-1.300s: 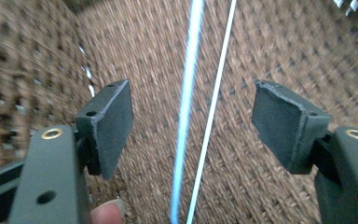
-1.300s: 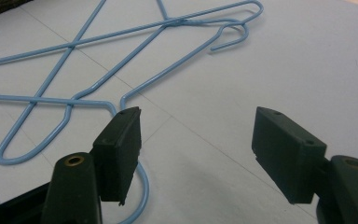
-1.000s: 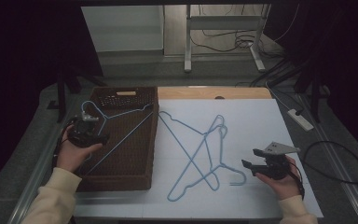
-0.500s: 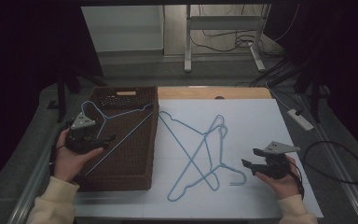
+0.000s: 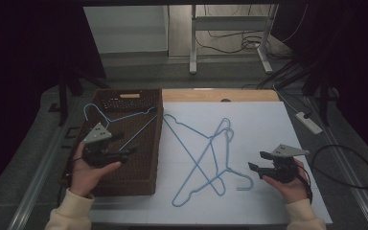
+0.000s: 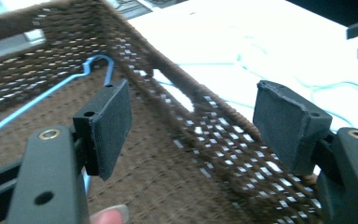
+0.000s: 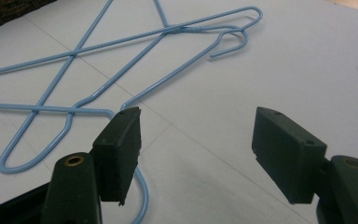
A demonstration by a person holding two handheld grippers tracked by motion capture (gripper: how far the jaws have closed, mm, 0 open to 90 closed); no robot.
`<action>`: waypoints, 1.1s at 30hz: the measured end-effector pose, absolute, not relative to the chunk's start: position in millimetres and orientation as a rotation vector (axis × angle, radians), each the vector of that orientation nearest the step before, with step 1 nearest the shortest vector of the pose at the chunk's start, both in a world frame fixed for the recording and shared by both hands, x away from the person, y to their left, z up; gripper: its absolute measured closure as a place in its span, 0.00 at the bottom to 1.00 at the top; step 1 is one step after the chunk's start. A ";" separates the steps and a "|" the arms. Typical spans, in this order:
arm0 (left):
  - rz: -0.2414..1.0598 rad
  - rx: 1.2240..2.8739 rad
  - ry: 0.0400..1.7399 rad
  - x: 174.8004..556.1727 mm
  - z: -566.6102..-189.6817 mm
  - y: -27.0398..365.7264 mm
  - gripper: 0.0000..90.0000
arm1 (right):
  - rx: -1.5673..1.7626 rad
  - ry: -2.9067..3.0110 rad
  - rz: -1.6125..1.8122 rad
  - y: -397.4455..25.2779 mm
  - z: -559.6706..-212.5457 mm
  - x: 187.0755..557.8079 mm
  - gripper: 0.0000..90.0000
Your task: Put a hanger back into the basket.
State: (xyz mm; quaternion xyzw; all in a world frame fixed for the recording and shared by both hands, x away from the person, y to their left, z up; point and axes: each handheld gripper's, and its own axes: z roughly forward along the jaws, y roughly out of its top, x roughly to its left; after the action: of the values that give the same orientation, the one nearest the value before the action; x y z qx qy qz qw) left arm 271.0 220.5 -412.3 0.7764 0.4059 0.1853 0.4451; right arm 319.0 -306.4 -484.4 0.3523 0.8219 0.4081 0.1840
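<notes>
Currently one blue wire hanger (image 5: 120,120) lies inside the brown wicker basket (image 5: 124,179), beyond the left gripper (image 5: 124,152), whose fingers (image 6: 109,126) are spread and empty over the basket floor. Two more tangled hangers (image 5: 206,153) remain on the white tabletop (image 5: 268,120), just ahead of the right gripper (image 5: 254,163), its fingers (image 7: 121,144) also spread, empty. Judged roughly one third complete. The tangle may hinder lifting one singly.

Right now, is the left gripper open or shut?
Open. The left gripper holds its jaws wide apart over the basket, nothing between them.
</notes>
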 end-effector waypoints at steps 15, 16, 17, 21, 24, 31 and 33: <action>0.420 1.964 0.948 254.3 -426.3 197.2 0.31 | 0.966 2.321 1.165 -300.1 -477.9 307.4 0.37; 0.420 1.964 0.948 254.3 -426.3 197.2 0.31 | 0.966 2.321 1.165 -300.1 -477.9 307.4 0.37; 0.417 1.964 0.944 253.3 -426.2 196.4 0.31 | 0.966 2.323 1.160 -299.9 -478.1 307.0 0.37; 0.409 1.955 0.934 251.0 -426.0 194.1 0.31 | 0.967 2.335 1.149 -299.1 -479.7 307.4 0.37; 0.404 1.963 0.930 250.4 -427.9 190.5 0.31 | 0.964 2.338 1.151 -298.6 -479.5 307.1 0.37; 0.404 1.969 0.928 249.6 -429.2 185.3 0.31 | 0.964 2.345 1.148 -299.3 -479.7 306.5 0.37; 0.407 1.973 0.922 249.4 -429.1 184.1 0.31 | 0.957 2.348 1.146 -298.6 -479.0 306.6 0.37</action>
State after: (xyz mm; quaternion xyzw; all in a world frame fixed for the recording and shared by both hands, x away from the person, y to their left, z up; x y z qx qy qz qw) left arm 249.4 184.1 -429.1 0.7968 0.3722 0.1644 0.4468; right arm 306.6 -298.6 -479.0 0.3384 0.8302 0.4053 0.1789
